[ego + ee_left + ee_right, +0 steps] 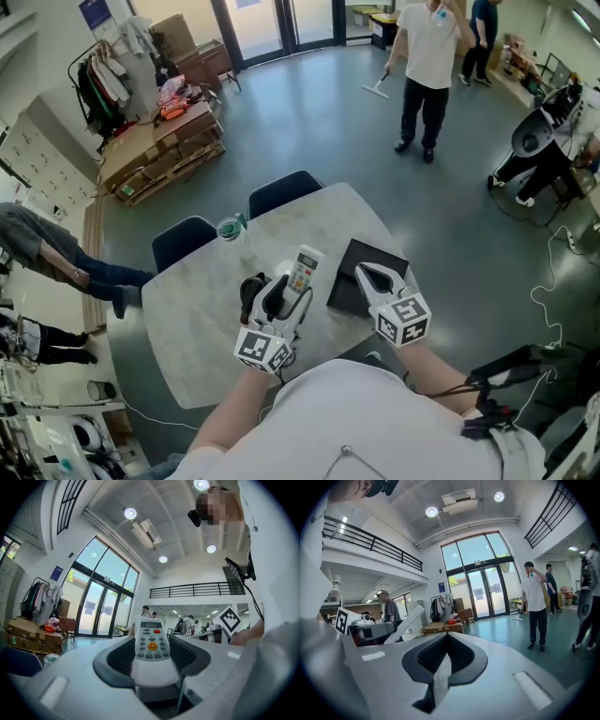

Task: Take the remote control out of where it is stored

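White remote [302,272] with a yellow smiley button and a red button. Black box [343,288]. Pale grey marbled desk [187,319], dark blue chairs [281,192].

"How many grippers were there?"

"Two: one left gripper [286,292] and one right gripper [367,277], and each carried one marker cube [262,349]."

"And what was on the table [187,347]?"

"It was the only table. It bore one remote control [302,270], one black box [349,291] and one small clear vessel [230,228]."

"Were there seats?"

"Two dark chairs [184,242] stood at the far edge."

"Was anyone standing beyond them?"

"Two people [429,66] stood on the floor."
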The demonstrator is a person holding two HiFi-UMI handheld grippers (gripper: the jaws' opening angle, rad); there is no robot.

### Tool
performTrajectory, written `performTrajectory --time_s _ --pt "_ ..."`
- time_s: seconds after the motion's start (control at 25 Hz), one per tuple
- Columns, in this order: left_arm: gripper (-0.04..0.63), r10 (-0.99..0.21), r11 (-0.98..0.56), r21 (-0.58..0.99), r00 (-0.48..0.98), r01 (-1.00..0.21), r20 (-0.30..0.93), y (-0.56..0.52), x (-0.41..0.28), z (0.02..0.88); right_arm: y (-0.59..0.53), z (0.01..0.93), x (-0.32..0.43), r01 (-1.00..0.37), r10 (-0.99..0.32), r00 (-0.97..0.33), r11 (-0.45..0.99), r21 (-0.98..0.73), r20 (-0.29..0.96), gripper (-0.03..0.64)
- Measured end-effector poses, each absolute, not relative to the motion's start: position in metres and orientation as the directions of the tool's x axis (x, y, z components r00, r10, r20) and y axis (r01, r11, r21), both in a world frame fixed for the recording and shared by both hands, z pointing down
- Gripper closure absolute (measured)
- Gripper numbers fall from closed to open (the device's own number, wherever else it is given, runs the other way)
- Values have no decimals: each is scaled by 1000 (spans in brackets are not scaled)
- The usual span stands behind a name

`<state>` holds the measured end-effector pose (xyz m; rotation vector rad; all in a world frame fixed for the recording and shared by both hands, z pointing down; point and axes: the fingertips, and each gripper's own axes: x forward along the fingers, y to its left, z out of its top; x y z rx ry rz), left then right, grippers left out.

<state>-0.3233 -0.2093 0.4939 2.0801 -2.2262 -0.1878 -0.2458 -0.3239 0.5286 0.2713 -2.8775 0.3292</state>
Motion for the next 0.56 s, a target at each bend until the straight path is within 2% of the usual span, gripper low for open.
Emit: performTrajectory --time_s 0.56 --pt "357 -998 49 141 -53 -989 -25 -212 -325 495 -323 530 -247 -208 -156 -954 959 -192 255 591"
